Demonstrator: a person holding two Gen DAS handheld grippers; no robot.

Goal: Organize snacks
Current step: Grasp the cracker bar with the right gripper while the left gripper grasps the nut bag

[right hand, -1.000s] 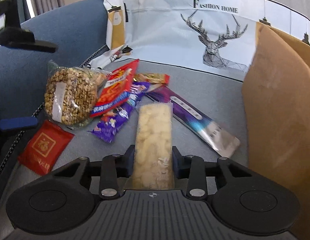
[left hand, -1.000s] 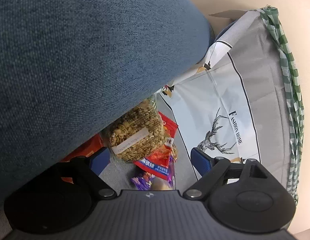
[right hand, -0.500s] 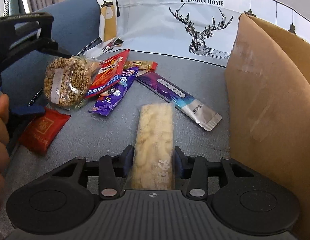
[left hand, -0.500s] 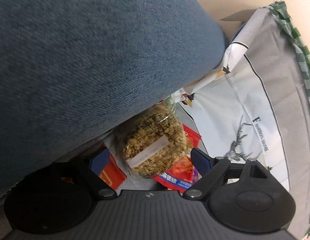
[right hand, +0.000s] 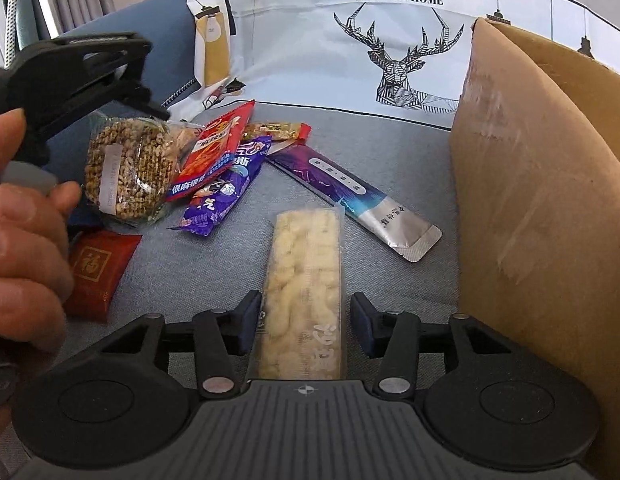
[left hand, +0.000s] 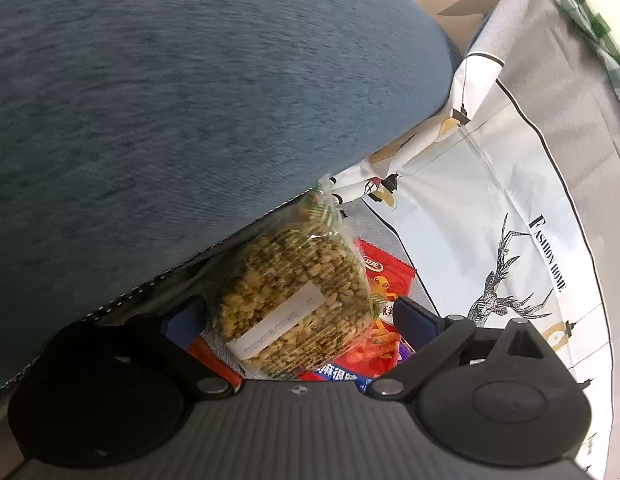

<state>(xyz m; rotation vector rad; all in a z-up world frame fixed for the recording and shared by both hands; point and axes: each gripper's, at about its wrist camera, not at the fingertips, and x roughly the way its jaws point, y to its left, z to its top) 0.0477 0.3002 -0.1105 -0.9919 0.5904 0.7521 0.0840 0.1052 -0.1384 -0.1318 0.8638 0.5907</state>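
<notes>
A round puffed-grain cake (left hand: pixel 293 304) in a clear bag lies between the fingers of my left gripper (left hand: pixel 299 318). Its jaws are opening and the pads stand clear of the bag on both sides. In the right wrist view the same cake (right hand: pixel 125 168) sits under the left gripper's upper finger (right hand: pixel 109 80), which a person's hand (right hand: pixel 21 240) holds. A long pale snack bar (right hand: pixel 303 280) in a clear wrapper lies flat on the seat between the pads of my right gripper (right hand: pixel 305 324). Those jaws are opening too, with a gap at the right pad.
Beside the cake lie a red packet (right hand: pixel 213 152), a purple packet (right hand: pixel 221 192), a small gold-and-red bar (right hand: pixel 277 130), a purple-and-silver sachet (right hand: pixel 350 196) and a red packet with a gold character (right hand: pixel 95 268). A cardboard box wall (right hand: pixel 542 200) stands right. A deer-print cushion (right hand: pixel 390 40) is behind; the blue backrest (left hand: pixel 189 100) rises left.
My left gripper has come down over the grain cake, which now lies between its fingers. My right gripper's jaws have widened off the pale bar they were pressing.
</notes>
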